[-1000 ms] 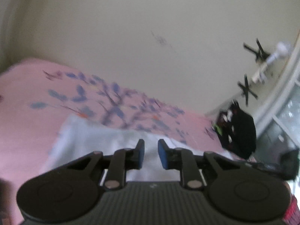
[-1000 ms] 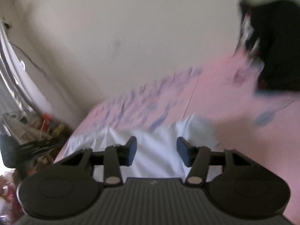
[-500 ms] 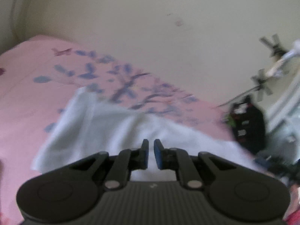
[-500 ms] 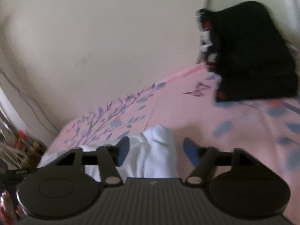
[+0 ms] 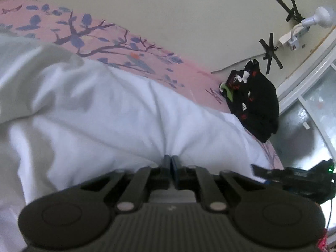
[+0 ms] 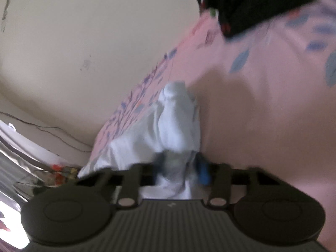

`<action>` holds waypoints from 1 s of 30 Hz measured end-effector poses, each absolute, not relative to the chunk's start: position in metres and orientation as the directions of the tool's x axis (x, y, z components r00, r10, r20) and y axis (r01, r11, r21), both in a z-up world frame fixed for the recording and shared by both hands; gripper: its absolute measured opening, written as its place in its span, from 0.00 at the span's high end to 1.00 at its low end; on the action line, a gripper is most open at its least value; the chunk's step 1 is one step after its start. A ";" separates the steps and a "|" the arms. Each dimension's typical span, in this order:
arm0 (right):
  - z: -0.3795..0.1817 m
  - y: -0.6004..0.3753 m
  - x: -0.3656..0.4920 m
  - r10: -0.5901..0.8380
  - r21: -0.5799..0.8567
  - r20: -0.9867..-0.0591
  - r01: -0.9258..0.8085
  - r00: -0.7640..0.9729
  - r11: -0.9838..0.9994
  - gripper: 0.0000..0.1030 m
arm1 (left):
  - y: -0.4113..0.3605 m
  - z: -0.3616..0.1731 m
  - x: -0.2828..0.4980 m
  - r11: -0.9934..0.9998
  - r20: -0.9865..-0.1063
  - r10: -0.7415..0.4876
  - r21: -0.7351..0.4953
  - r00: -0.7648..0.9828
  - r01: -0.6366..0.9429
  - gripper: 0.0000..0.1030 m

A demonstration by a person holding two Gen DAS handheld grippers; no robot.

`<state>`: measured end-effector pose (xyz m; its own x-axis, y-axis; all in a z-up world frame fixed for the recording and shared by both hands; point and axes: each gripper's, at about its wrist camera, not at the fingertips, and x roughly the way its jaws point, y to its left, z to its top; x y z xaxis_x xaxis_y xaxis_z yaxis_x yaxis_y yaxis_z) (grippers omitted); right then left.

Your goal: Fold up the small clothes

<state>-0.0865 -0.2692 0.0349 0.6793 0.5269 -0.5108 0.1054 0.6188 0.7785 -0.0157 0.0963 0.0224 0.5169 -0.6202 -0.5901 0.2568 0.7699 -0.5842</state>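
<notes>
Both grippers tilt down toward the bed (image 5: 189, 71). The left gripper (image 5: 170, 161) is clenched on the white cloth (image 5: 117, 113). The right gripper (image 6: 181, 163) has been closing around a bunched fold of cloth (image 6: 178, 121) that runs toward 12 o'clock.

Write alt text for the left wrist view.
The left gripper is shut on a fold of a white garment lying on a pink floral bedsheet. A black patterned garment lies at the far right, near a window frame.
</notes>
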 end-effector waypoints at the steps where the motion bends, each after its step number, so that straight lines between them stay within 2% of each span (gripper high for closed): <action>1: 0.039 -0.267 -0.084 0.533 0.782 -0.508 0.105 0.676 0.614 0.74 | 0.100 0.024 -0.016 0.766 -0.592 -0.622 -0.594 0.512 0.244 0.95; 4: 0.079 -0.251 -0.078 0.584 0.798 -0.424 -0.019 0.692 0.603 0.81 | 0.119 0.040 -0.024 0.770 -0.575 -0.611 -0.592 0.544 0.239 0.95; 8: 0.142 -0.194 -0.060 0.656 0.748 -0.371 -0.207 0.657 0.630 0.81 | 0.173 0.078 -0.051 0.779 -0.460 -0.547 -0.585 0.700 0.225 0.86; 13: 0.180 -0.074 -0.022 0.784 0.686 -0.366 -0.425 0.501 0.591 0.81 | 0.255 0.112 -0.107 0.801 -0.328 -0.351 -0.590 0.877 0.100 0.74; 16: 0.174 0.010 0.000 0.828 0.651 -0.405 -0.514 0.387 0.559 0.81 | 0.291 0.116 -0.133 0.803 -0.314 -0.238 -0.595 0.919 0.004 0.70; 17: 0.165 0.040 0.009 0.832 0.641 -0.432 -0.530 0.349 0.555 0.81 | 0.299 0.114 -0.138 0.798 -0.318 -0.213 -0.603 0.924 -0.024 0.65; 18: 0.152 0.067 0.017 0.833 0.634 -0.461 -0.543 0.306 0.550 0.79 | 0.304 0.111 -0.141 0.792 -0.328 -0.196 -0.608 0.924 -0.048 0.60; 19: 0.139 0.089 0.023 0.832 0.627 -0.491 -0.558 0.257 0.543 0.66 | 0.308 0.107 -0.143 0.788 -0.344 -0.182 -0.611 0.921 -0.073 0.59; 20: 0.126 0.105 0.028 0.820 0.618 -0.527 -0.562 0.223 0.550 0.57 | 0.309 0.102 -0.143 0.786 -0.361 -0.174 -0.612 0.916 -0.092 0.58; 22: 0.106 0.116 0.033 0.815 0.637 -0.551 -0.541 0.177 0.548 0.51 | 0.310 0.096 -0.142 0.788 -0.381 -0.179 -0.607 0.907 -0.100 0.56; 25: 0.111 0.091 0.024 0.861 0.671 -0.476 -0.560 0.179 0.487 0.48 | 0.304 0.091 -0.133 0.813 -0.401 -0.178 -0.574 0.898 -0.095 0.41; 26: 0.118 0.075 0.020 0.867 0.662 -0.447 -0.570 0.220 0.486 0.46 | 0.298 0.091 -0.124 0.827 -0.410 -0.172 -0.554 0.896 -0.095 0.36; 29: 0.129 0.024 0.010 0.837 0.626 -0.394 -0.557 0.379 0.546 0.44 | 0.286 0.089 -0.102 0.867 -0.436 -0.147 -0.489 0.888 -0.097 0.10; 30: 0.131 0.009 0.007 0.808 0.608 -0.397 -0.534 0.436 0.587 0.43 | 0.279 0.087 -0.094 0.883 -0.448 -0.124 -0.456 0.885 -0.107 0.07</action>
<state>0.0070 0.0086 0.1308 0.4358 0.8077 -0.3970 -0.5341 0.5872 0.6082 -0.0938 0.2792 0.0870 0.8852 -0.1240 -0.4483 -0.1072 0.8835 -0.4560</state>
